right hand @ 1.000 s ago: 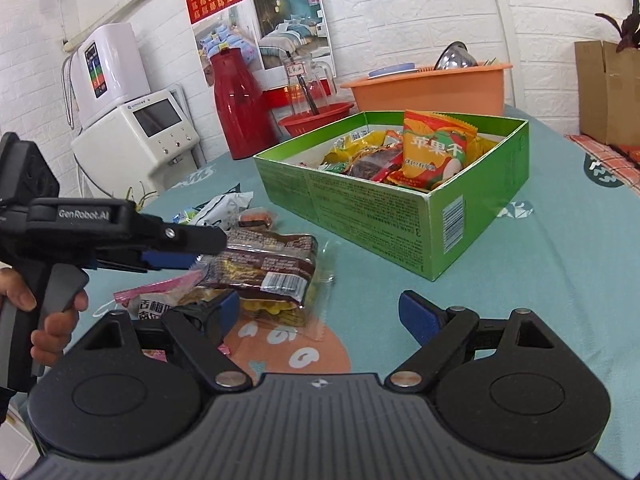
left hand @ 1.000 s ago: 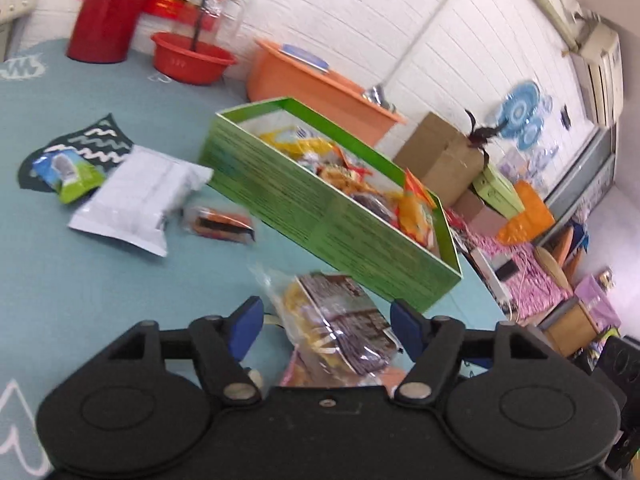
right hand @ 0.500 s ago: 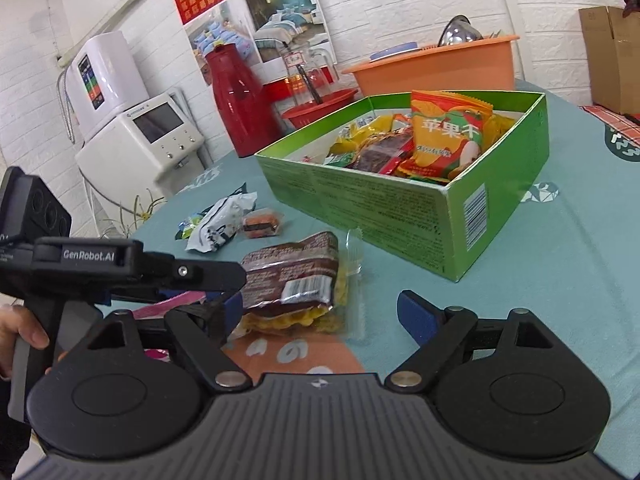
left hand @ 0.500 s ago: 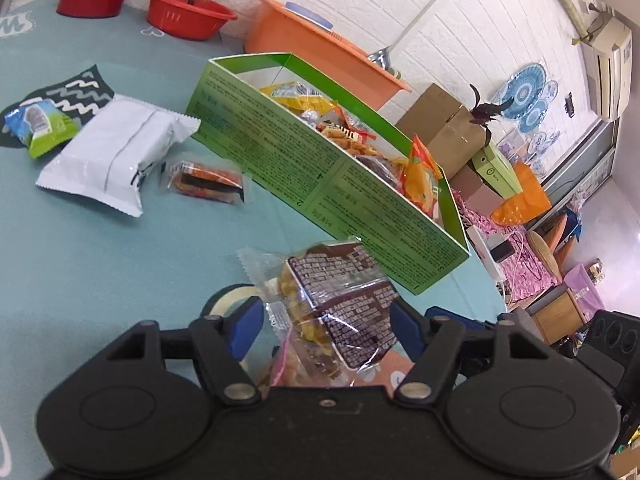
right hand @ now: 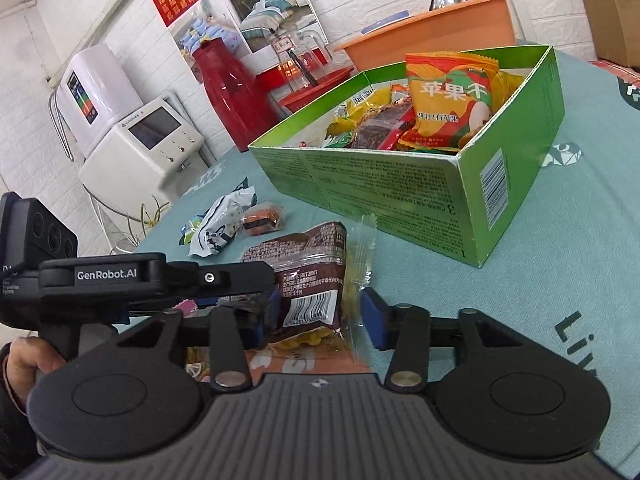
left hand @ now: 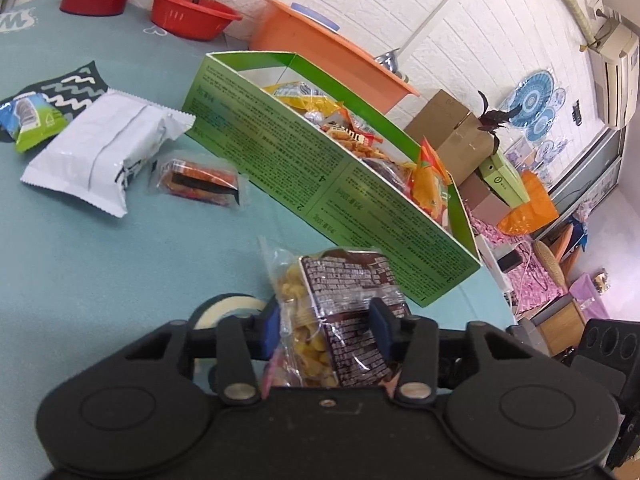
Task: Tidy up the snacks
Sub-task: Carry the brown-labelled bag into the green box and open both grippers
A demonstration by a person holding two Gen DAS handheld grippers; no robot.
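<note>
A clear snack bag [left hand: 344,280] with a brown label and yellow pieces lies on the teal tablecloth in front of the green box [left hand: 320,168]. My left gripper [left hand: 325,324] has its jaws closing from both sides of the bag's near end, and the blue pads press into the wrapper. In the right wrist view the same bag [right hand: 304,256] fills the gap of my right gripper [right hand: 320,316], whose jaws are also closing with the pads against its barcode end. The left gripper [right hand: 256,280] reaches in from the left. The green box [right hand: 360,188] holds several snack packets.
A white packet [left hand: 104,152], a small orange packet [left hand: 200,180] and a green-blue packet [left hand: 28,120] lie left of the box. A tape roll [left hand: 224,312] sits by my left finger. A red basin [left hand: 188,16], orange tub [left hand: 320,52] and red jug [right hand: 228,96] stand behind. A hand [right hand: 24,360] holds the left gripper.
Both grippers stood wide open around the snack bag before; their jaws have now narrowed onto it. Both have crept forward and down toward the bag.
</note>
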